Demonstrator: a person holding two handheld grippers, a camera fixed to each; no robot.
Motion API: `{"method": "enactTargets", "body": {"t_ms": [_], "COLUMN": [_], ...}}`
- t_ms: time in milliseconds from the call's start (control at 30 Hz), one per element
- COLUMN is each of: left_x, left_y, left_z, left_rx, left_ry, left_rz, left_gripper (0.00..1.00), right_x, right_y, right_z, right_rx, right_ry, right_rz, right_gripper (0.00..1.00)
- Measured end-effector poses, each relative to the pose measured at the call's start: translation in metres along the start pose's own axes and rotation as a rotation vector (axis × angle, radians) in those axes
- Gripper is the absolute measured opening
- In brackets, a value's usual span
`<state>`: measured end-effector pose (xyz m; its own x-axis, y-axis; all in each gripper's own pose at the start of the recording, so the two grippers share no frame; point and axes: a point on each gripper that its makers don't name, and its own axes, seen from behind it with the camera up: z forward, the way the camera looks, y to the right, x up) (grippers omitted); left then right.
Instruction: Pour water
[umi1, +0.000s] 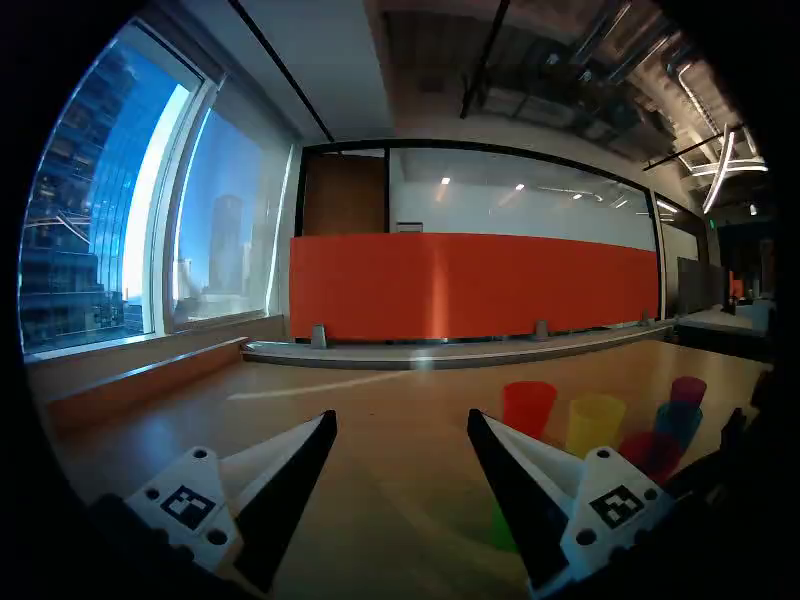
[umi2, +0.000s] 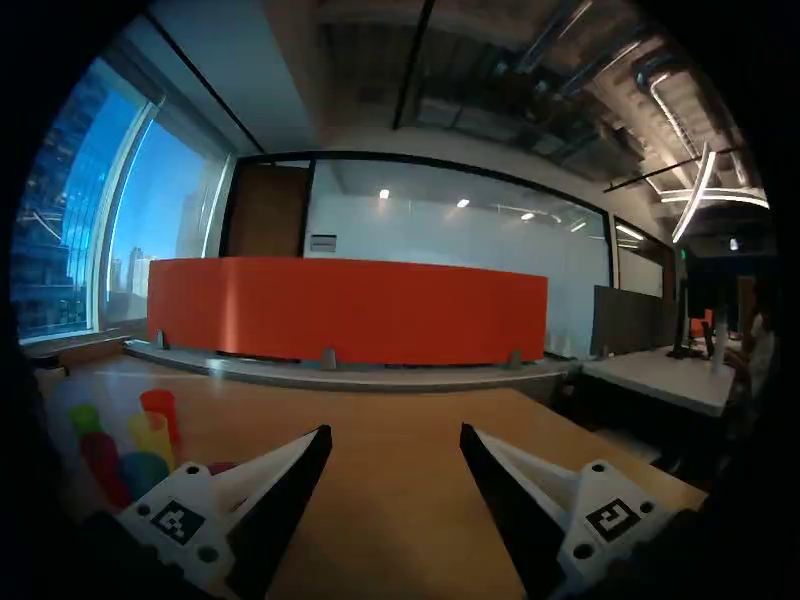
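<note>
Left gripper view sits low over the wooden bench (umi1: 400, 470), looking out along its own jaws toward the far orange partition (umi1: 470, 285). It has the windows (umi1: 110, 240) on the left and the coloured cups (umi1: 595, 422) close at right. Right gripper view rides just as low and faces the same partition from further right, with the cups near left. Both share bench, partition, cups and windows.

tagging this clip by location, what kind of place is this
Most likely a high-rise office: an orange desk divider along a wooden table, a glass-walled room behind it, and tall windows looking onto towers.
</note>
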<state>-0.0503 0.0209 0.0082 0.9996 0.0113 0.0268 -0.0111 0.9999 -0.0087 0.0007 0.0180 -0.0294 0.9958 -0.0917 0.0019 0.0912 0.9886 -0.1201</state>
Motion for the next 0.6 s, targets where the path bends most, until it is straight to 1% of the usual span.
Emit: {"method": "enactTargets", "body": {"t_ms": [100,200,400,600], "left_x": [0.000,0.000,-0.001,-0.001], "left_y": [0.000,0.000,0.001,0.000], "left_z": [0.000,0.000,0.001,0.001], "left_rx": [0.000,0.000,0.000,0.000], "left_ry": [0.000,0.000,0.000,0.000], "left_rz": [0.000,0.000,0.000,0.000], "left_gripper": [0.97,0.97,0.97,0.97], "right_x": [-0.007,-0.009,-0.003,0.000], "right_y": [-0.004,-0.007,-0.011,-0.011], "right_z": [0.002,0.004,0.008,0.012], "right_rx": [0.018,0.032,0.050,0.068], "right_ry": [-0.015,-0.010,0.049,0.091], "right_rz": [-0.002,-0.001,0.011,0.069], "right_gripper": [0.99,0.99,0.99,0.99]}}
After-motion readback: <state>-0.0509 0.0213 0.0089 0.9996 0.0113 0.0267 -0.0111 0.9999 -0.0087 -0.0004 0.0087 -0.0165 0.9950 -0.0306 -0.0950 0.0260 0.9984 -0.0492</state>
